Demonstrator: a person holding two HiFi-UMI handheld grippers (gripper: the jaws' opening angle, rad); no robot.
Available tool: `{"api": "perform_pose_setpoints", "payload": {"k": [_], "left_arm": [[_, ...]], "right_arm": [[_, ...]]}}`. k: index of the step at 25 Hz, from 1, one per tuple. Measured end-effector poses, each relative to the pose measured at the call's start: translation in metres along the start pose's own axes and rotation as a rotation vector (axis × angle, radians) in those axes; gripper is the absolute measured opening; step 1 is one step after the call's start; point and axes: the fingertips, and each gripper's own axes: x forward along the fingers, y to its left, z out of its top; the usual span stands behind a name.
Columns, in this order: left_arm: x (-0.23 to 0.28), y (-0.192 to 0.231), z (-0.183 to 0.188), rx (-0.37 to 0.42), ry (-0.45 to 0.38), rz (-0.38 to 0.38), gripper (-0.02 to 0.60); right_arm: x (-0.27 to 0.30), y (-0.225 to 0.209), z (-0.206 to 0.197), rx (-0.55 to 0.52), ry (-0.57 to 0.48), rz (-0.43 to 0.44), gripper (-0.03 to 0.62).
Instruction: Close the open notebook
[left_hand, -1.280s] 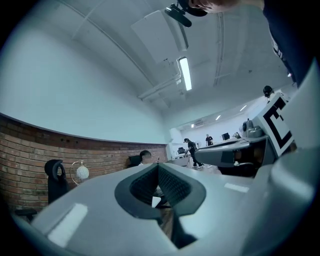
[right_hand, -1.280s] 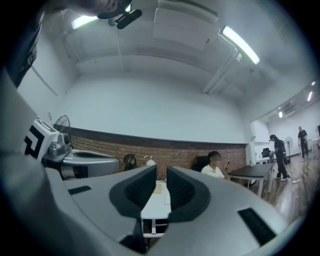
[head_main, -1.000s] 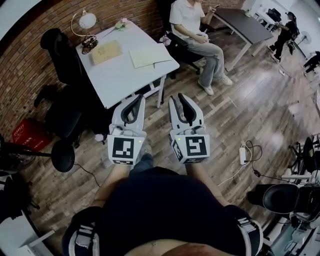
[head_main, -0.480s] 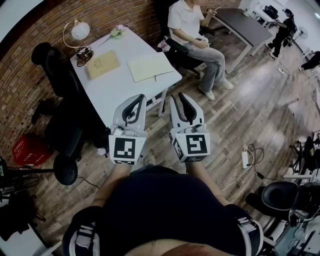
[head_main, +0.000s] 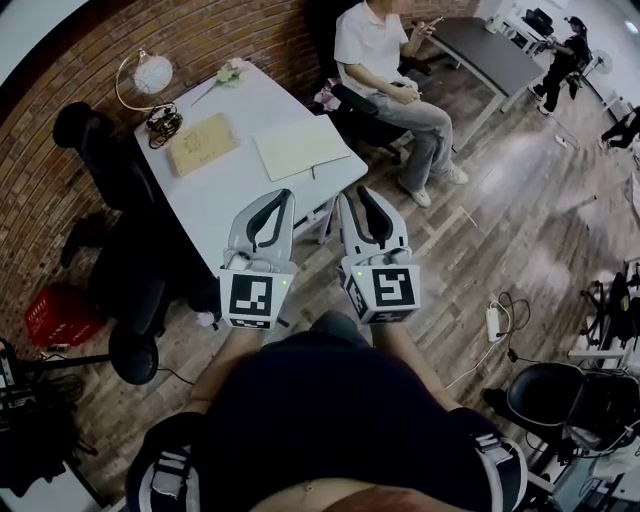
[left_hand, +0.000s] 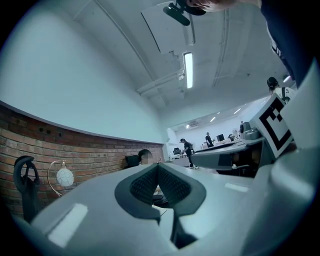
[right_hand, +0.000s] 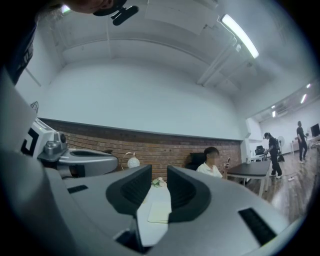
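Trouble comes if the left gripper, pinched together, or the right gripper, narrowly parted and empty, clips the table short of the notebook at upper centre.

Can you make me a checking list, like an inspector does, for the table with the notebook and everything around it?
Surface: white rectangular table, mostly bare, ahead of both grippers.
Job's things: open cream paper notebook, lying flat, not yet closed, on the table's side nearest the seated person.
Clutter: closed tan book, round white globe lamp, pale pink flower.
Grippers: left gripper shut, empty; right gripper open, empty; neither touches the table.
Cables: white power strip with cords on the floor.
Surroundings: red brick wall, wooden plank floor, black office chair, seated person in a white shirt, red plastic crate.
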Motion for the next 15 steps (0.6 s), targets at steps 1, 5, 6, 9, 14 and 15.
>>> {"api": "perform_pose_setpoints", "payload": {"k": [1, 5, 6, 9, 14, 15], "left_arm": [[0.003, 0.002, -0.001, -0.001, -0.002, -0.002, 0.006], [0.013, 0.004, -0.006, -0.008, -0.001, -0.015, 0.006], [0.016, 0.004, -0.007, -0.009, 0.0, -0.019, 0.006], [0.025, 0.01, -0.01, -0.01, 0.001, -0.02, 0.006], [0.049, 0.015, -0.016, -0.009, 0.002, -0.016, 0.006], [0.056, 0.016, -0.017, -0.004, -0.003, -0.016, 0.006]], "right_arm": [[0.002, -0.001, -0.001, -0.001, 0.003, -0.001, 0.086], [0.01, -0.006, -0.006, 0.003, 0.013, -0.009, 0.086], [0.013, -0.008, -0.007, 0.004, 0.015, -0.01, 0.086], [0.025, -0.012, -0.009, 0.005, 0.016, -0.008, 0.086], [0.044, -0.029, -0.011, 0.004, 0.002, -0.001, 0.086], [0.05, -0.033, -0.012, 0.003, 0.001, 0.001, 0.086]]}}
